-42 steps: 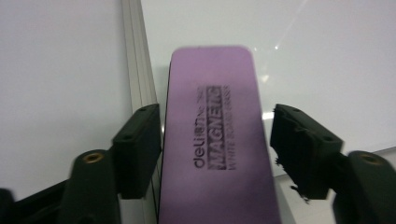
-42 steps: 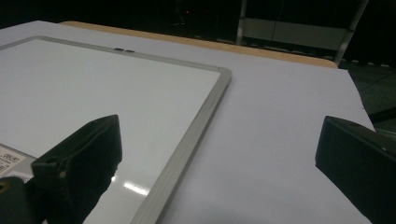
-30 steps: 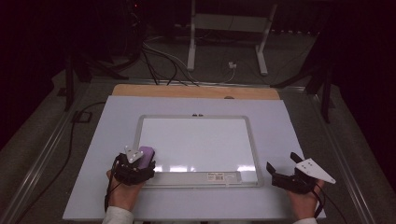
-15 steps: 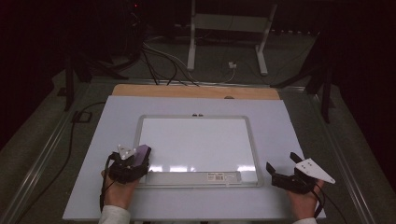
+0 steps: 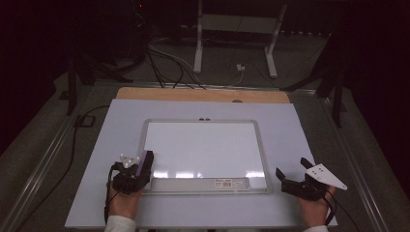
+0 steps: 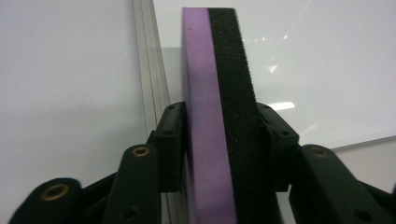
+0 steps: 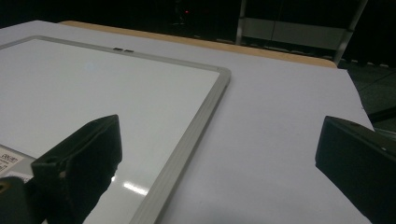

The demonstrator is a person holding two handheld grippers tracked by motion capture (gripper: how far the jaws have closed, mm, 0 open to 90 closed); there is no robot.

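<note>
Eraser in hand at whiteboard corner, wiping apparently not begun.
Left tongs [image 6: 219,154] clench the purple-and-black eraser [image 6: 219,93] on edge at the whiteboard's [image 5: 203,145] 7 o'clock corner; right tongs [image 5: 296,181] rest released on the tabletop [image 5: 300,125] at 4 o'clock. Board surface looks clean; judged stage: tool gripped, any wiping still ahead.

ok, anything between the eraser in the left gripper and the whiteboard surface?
Nothing visible. The left gripper holds the eraser at the near left corner of the whiteboard, over its frame edge. The white surface beyond it looks bare. The right gripper sits open, off the board's right side.
</note>
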